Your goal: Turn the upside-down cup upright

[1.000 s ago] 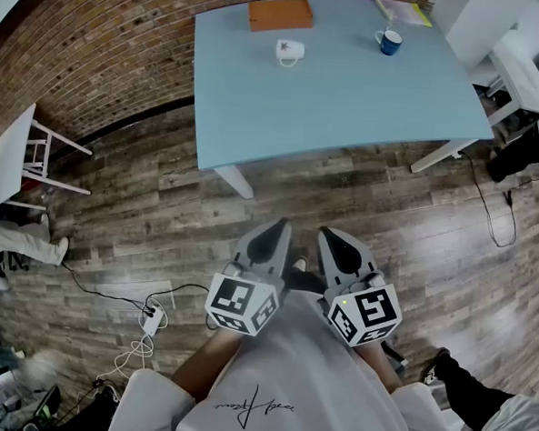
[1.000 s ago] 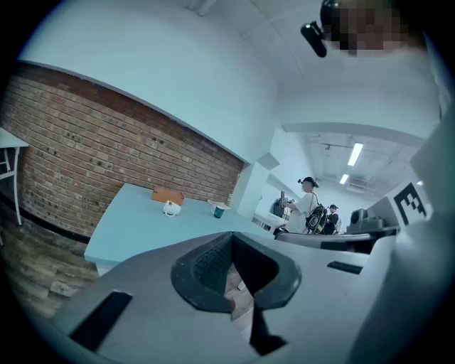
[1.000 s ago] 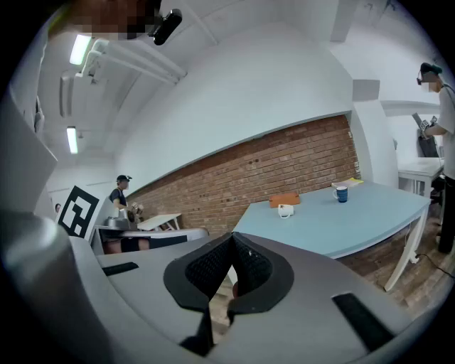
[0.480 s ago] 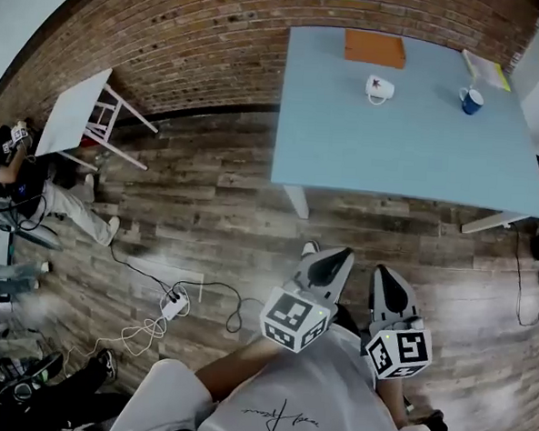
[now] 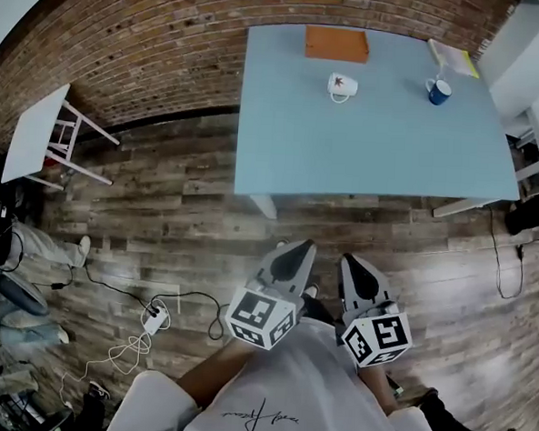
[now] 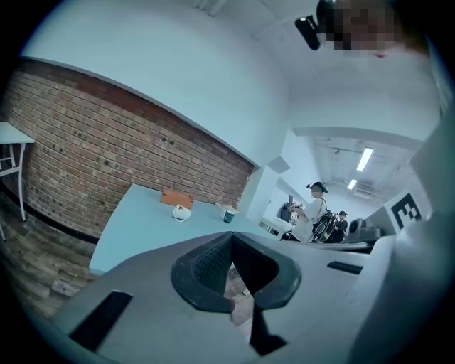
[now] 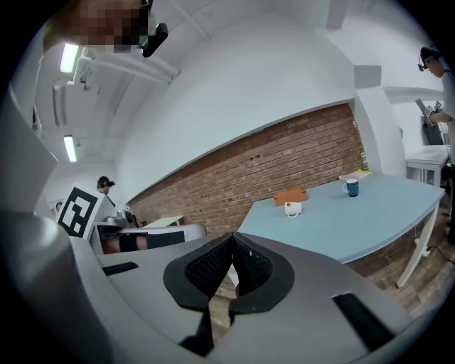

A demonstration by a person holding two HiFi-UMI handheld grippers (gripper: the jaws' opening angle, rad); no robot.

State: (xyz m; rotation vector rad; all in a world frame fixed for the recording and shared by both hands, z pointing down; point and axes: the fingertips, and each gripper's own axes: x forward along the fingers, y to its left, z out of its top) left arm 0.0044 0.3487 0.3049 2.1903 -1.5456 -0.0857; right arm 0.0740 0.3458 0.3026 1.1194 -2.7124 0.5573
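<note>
While standing off from the desk [image 5: 373, 157], holding left gripper [image 5: 299, 249] and right gripper [image 5: 350, 260] with jaws together, empty.
Aiming for white cup [image 5: 341, 84] at desk's far side; likely ceramic: stiff, slick, chippable, light; best pinched across the wall.

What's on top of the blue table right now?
On the table: a white cup, a blue mug, a flat orange-brown item at the wall-side edge and a yellowish booklet at the far corner. What is inside or under the cups cannot be seen.

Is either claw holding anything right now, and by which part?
Nothing is held. The left claw and right claw are both shut and empty, short of the table where the white cup sits.
</note>
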